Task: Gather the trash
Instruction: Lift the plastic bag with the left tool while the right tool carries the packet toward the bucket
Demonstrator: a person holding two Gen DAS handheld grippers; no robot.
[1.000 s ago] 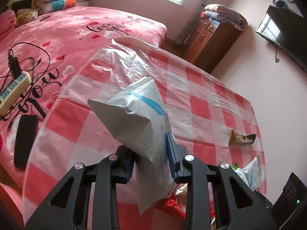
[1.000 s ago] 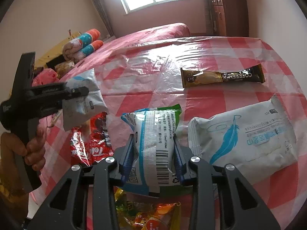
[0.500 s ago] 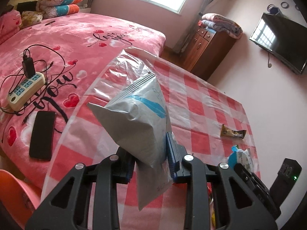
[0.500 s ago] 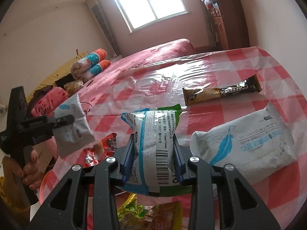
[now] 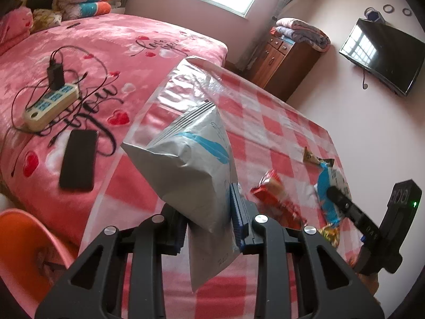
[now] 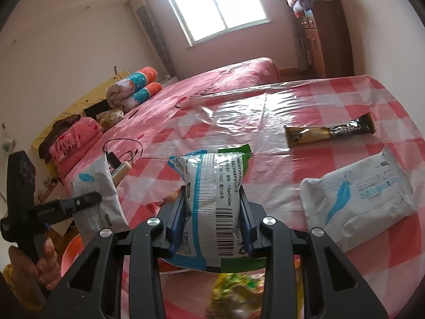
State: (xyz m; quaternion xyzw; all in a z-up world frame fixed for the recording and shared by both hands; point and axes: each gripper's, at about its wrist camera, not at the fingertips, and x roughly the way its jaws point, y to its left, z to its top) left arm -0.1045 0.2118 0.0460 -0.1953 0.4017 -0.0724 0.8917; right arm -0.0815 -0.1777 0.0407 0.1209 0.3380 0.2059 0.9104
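The left gripper [image 5: 208, 222] is clamping its blue pads on a white packet with a blue feather print [image 5: 191, 175], holding it above the near edge of the checked tablecloth [image 5: 268, 122]; the packet's lower end is hanging down between the fingers, and its bulk is hiding the cloth directly behind it. The right gripper [image 6: 212, 220] is pinching a white and blue barcode wrapper [image 6: 215, 199] with a green edge, lifted off the tablecloth; its bottom is tucked out of sight behind the gripper body.

Still lying on the tablecloth, to the right of the barcode wrapper, is a second white feather packet [image 6: 358, 199], and beyond that a brown coffee stick [image 6: 329, 133]. A red snack wrapper [image 5: 276, 196] is sitting just right of the left gripper, blurred so its print is unreadable. At the bottom of the right wrist view a yellow-green wrapper [image 6: 233, 289] is smeared and cut off by the frame.

A hand [image 6: 46, 265] is gripping the left gripper's handle at the tablecloth's left edge, only partly showing. Left of the tablecloth, on the pink bed [image 5: 111, 42], a power strip [image 5: 50, 106] and a dark phone [image 5: 78, 159] are lying. An orange object [image 5: 24, 250] below the bed is cut off and hard to identify.
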